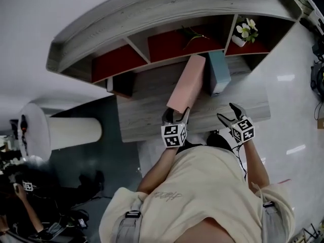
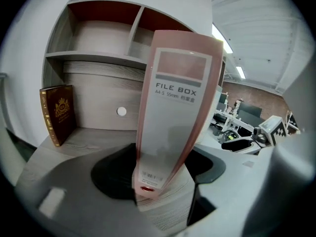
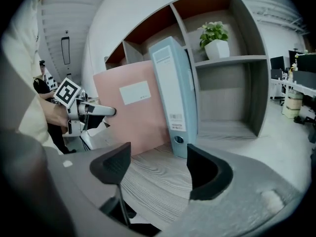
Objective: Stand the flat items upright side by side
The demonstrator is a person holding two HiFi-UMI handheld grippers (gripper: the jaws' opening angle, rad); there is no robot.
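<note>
Wood-grain surface [image 1: 142, 120]: my left hand-held gripper [image 1: 176, 114] clamps the tilted pink file box [image 1: 186, 85] just beside the upright blue file box [image 1: 217, 72], right hand-held gripper [image 1: 227, 111] spread wide, empty, nearby.

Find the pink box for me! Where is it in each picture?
Head view: the pink box is in the middle, just below the shelf.
Left gripper view: it is dead centre, with its narrow side facing the camera.
Right gripper view: it is left of centre, beside the blue box.
Shared landmark: the shelf stands behind the box in all three views.
</note>
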